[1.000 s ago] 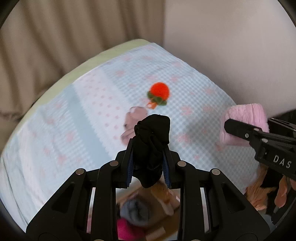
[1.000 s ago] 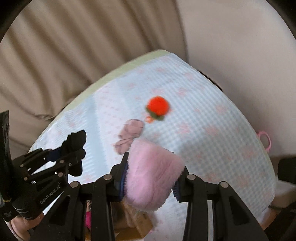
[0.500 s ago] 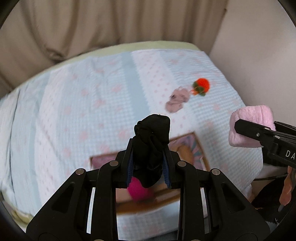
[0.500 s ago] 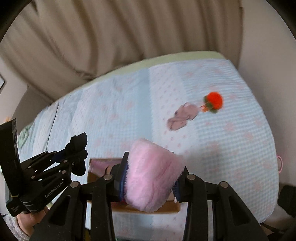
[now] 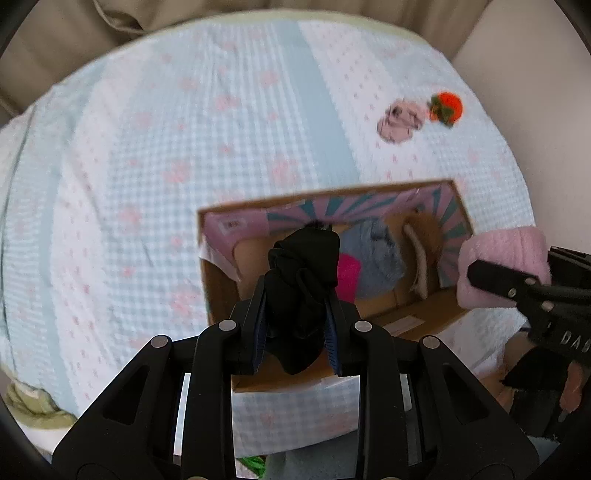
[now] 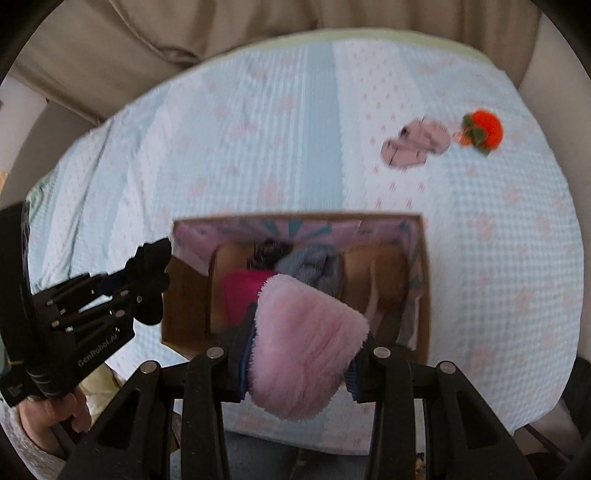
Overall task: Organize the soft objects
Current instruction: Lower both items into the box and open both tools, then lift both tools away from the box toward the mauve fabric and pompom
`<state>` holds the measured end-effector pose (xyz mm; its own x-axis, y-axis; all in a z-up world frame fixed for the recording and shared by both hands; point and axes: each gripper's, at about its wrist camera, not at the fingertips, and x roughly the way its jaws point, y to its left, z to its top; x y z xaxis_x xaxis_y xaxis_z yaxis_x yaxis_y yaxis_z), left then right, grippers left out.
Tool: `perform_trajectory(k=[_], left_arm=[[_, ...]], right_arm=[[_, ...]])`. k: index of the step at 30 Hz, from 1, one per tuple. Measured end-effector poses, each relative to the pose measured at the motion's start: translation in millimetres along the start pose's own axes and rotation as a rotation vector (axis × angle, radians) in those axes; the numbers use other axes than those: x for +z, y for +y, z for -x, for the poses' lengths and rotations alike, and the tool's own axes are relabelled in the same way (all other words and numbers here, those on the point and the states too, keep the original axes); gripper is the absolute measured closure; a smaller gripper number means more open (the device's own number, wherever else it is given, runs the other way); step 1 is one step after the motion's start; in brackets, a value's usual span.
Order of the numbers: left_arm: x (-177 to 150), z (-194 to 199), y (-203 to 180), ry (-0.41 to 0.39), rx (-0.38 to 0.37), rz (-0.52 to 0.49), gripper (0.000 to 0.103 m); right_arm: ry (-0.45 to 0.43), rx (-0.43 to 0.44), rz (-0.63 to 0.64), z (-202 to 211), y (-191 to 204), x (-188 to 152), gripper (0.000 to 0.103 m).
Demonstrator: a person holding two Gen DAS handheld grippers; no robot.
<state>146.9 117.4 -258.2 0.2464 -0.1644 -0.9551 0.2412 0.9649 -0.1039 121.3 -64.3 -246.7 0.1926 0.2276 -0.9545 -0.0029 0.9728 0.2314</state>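
Observation:
My left gripper is shut on a crumpled black cloth and holds it above the near side of an open cardboard box. My right gripper is shut on a fluffy pink item, also above the box. The box holds a magenta item, a grey-blue cloth and a brown item. Each gripper shows in the other's view: the left, the right. A mauve sock pair and an orange-red plush lie on the bed beyond.
The box rests on a bed with a pale blue checked cover with pink marks. Beige curtains hang behind the bed. A wall is at the right.
Both views have tilted down and pulled back toward the box, which now fills the middle. The sock pair and plush have shifted to the upper right. Both grippers keep their hold.

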Motion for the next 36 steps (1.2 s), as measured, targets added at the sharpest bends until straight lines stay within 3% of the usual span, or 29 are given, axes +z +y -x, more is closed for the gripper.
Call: perform_trajectory(k=[11,13,14,15,16,17,18,22,36], left_arm=[[20,-75,0,0.121,-0.052,-0.065,0.080],[25,-82,-1,0.135,-0.066,-0.075,0.077],[26,-86,-3,0.147,-0.076,-0.085,0.063],[27,-87,-3,0.154,-0.084,-0.089,0.023],[28,-89,-4,0.162,-0.085,-0.094,0.001],[30,-90,-6,0.167,-0.079,-0.100,0.000],[30,-90,-6,0.167,-0.073,-0.101,0.000],[30,-91,-7,0.177,-0.109,-0.073,0.000],[31,-64,-12,0.128,-0.091,-0.067,0.000]], right_arm=[[0.146,-0.036,-0.004,-67,-7,-9,0.067],[0.153,-0.038,-0.011,-73,-9,-9,0.061],[0.162,-0.032,-0.017,-77,-11,-9,0.053],[0.168,-0.033,-0.022,-79,-12,-9,0.039],[0.169,-0.037,-0.022,-80,-10,-9,0.029],[0.170,-0.043,-0.013,-81,-9,-10,0.004],[0.172,-0.051,0.004,-82,-7,-11,0.000],[0.189,-0.059,0.034,-87,-8,-14,0.000],[0.132,-0.056,0.026,-58,-9,-12,0.000]])
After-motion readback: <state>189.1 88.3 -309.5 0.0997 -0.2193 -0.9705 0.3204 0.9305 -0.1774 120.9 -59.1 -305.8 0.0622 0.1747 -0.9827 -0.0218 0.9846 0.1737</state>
